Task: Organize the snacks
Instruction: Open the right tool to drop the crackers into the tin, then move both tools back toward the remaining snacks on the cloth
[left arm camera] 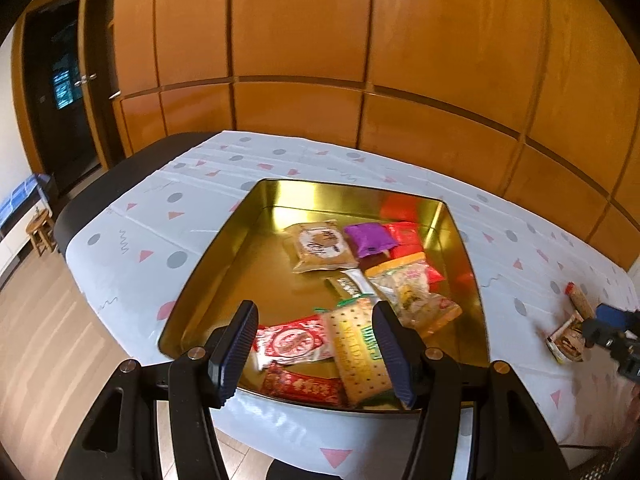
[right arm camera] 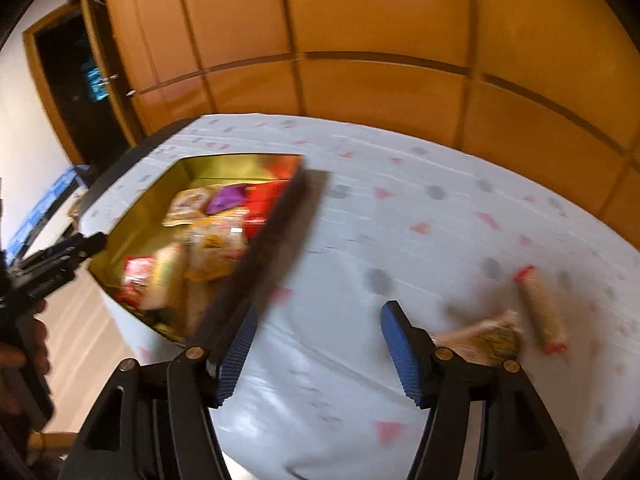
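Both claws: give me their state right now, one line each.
Left claw: open, holding nothing, poised above the gold tin.
Right claw: open, holding nothing, over the tablecloth.

I see shallow gold metal tin (left arm camera: pixel 192 280) on pale plastic tablecloth with pink triangles and grey dots (left arm camera: pixel 132 232), toward table's left end. Many wrapped snack packets (left arm camera: pixel 320 246) lie inside tin, mostly along its right and near sides. Right of tin, well apart, two loose snacks on cloth: tan roll with red twisted ends (right arm camera: pixel 540 310), small brown-and-yellow packet (right arm camera: pixel 494 338) just beside it, nearer me. Orange wooden panelled wall (left arm camera: pixel 300 40) behind table.
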Tool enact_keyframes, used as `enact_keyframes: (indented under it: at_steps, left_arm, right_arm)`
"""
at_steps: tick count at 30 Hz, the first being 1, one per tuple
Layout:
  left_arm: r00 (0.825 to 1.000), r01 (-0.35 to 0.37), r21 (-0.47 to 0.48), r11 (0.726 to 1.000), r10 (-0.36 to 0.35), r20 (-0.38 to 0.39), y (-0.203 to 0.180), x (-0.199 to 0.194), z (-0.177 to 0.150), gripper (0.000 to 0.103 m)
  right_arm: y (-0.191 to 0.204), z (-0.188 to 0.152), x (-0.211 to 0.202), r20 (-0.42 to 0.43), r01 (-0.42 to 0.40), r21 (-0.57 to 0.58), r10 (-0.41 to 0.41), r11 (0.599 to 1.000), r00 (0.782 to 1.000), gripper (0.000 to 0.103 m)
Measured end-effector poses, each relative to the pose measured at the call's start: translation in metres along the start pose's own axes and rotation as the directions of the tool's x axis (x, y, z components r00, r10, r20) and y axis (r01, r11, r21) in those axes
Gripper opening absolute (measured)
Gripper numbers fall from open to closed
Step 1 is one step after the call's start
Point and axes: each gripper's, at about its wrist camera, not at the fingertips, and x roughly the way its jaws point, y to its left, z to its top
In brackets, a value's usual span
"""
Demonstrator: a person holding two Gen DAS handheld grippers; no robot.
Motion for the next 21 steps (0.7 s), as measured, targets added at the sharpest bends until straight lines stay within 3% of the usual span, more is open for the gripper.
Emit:
enact_keyframes:
  at_steps: [5, 9, 16, 21]
  left_arm:
    - [1.000, 0.023, 0.042, 0.999, -0.024, 0.005, -0.016, -0.003, 0.003, 0.060]
    - [0.999, 0.042, 0.078, 0.996, -0.043, 0.016, -0.031, -0.006, 0.006, 0.060]
    - [0.997, 0.069, 0.145, 0.987, -0.072, 0.015, -0.057, -0.009, 0.007, 0.060]
    - [0.996, 0.082, 0.188, 0.979, -0.085, 0.012, -0.074, -0.011, 0.006, 0.060]
  right_arm:
    - [-0.053, -0.009, -0.023, 0.012, 0.127, 0.054, -0.128, 0.990, 0.992, 0.067]
    - [-0.101, -0.019, -0.043, 0.012, 0.224, 0.124, -0.228, 0.967, 0.974, 0.074]
    - [-0.181, -0.031, -0.069, 0.021, 0.395, 0.242, -0.412, 0.886, 0.911, 0.074]
    - [-0.238, -0.044, -0.077, 0.049, 0.436, 0.379, -0.489, 0.816, 0.871, 0.078]
